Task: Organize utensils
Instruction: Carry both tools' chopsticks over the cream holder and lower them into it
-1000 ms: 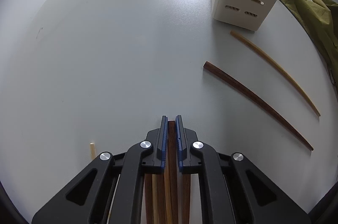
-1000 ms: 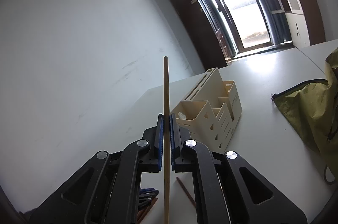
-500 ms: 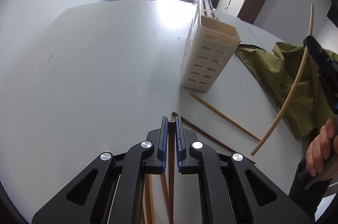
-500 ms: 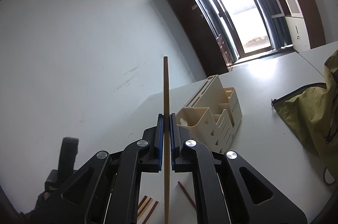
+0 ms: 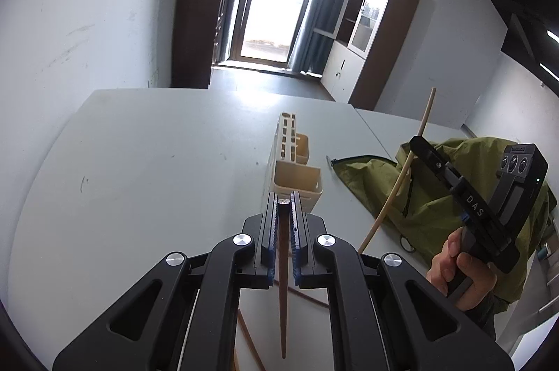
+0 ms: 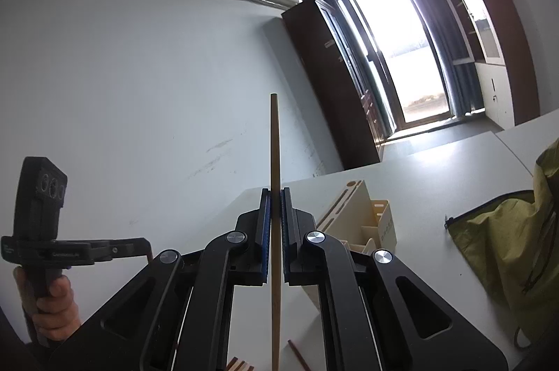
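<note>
My left gripper [image 5: 283, 196] is shut on a dark brown chopstick [image 5: 283, 283] that hangs point-down above the table. Just beyond the tips stands the cream utensil holder [image 5: 295, 177], its open compartments showing. My right gripper [image 6: 275, 192] is shut on a light wooden chopstick [image 6: 275, 143] held upright; the holder [image 6: 363, 217] sits below and to the right of it. In the left wrist view that right gripper [image 5: 415, 143] hovers right of the holder with the light chopstick [image 5: 401, 175] slanting through it. More chopsticks [image 5: 249, 339] lie on the table under my left gripper.
A crumpled olive-green bag [image 5: 436, 196] lies on the white table [image 5: 157, 161] right of the holder. A person's hand [image 5: 457, 269] grips the right handle. A white wall lies to the left, a bright doorway and cabinets at the back.
My left gripper has risen off the table with the dark chopstick and tilted up, bringing the holder's top and the room into view. The right gripper rose slightly with its light chopstick.
</note>
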Action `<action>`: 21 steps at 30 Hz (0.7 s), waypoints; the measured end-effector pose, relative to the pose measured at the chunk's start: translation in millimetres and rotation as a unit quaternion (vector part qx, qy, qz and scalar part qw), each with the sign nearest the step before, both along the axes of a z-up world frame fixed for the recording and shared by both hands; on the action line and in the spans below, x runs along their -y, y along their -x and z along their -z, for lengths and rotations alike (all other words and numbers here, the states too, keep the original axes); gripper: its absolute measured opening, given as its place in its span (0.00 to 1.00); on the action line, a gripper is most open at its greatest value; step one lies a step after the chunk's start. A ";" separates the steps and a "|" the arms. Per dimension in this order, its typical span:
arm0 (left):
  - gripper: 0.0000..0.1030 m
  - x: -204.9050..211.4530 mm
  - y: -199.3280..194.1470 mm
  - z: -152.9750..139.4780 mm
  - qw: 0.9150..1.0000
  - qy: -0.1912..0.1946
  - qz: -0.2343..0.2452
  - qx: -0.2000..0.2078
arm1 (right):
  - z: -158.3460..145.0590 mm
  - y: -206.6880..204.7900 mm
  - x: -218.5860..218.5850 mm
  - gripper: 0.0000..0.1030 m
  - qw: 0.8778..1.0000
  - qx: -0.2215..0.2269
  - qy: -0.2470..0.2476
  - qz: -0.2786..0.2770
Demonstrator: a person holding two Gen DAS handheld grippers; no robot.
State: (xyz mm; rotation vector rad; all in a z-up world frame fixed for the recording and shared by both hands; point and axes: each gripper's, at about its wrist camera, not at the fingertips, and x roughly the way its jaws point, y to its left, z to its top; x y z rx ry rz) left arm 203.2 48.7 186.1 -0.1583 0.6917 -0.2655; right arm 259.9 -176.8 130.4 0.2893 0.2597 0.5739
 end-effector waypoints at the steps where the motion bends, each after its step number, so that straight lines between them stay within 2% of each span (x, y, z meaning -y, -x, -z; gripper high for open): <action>1: 0.06 1.2 -2.4 -10.0 1.000 0.001 0.002 0.011 | -6.5 -6.0 -4.1 0.06 1.000 0.010 0.008 0.003; 5: 0.06 14.8 -22.6 -47.8 0.998 -0.002 -0.005 0.055 | -24.6 -34.6 -21.5 0.06 0.998 0.044 0.043 0.033; 7: 0.06 22.0 -35.1 -63.4 0.995 -0.014 -0.028 0.091 | -28.7 -47.6 -28.6 0.06 0.996 0.062 0.056 0.044; 10: 0.06 30.4 -57.6 -77.6 0.991 -0.007 -0.051 0.121 | -29.4 -63.1 -33.7 0.06 0.993 0.084 0.064 0.058; 12: 0.06 36.0 -68.3 -83.3 0.988 0.006 -0.049 0.149 | -26.2 -71.7 -34.5 0.06 0.991 0.091 0.067 0.067; 16: 0.06 56.2 -81.8 -84.7 0.975 0.000 -0.068 0.210 | -9.1 -85.5 -33.5 0.06 0.991 0.086 0.073 0.074; 21: 0.06 68.6 -105.0 -58.0 0.980 0.017 -0.056 0.193 | 16.0 -93.8 -29.3 0.06 0.992 0.071 0.075 0.070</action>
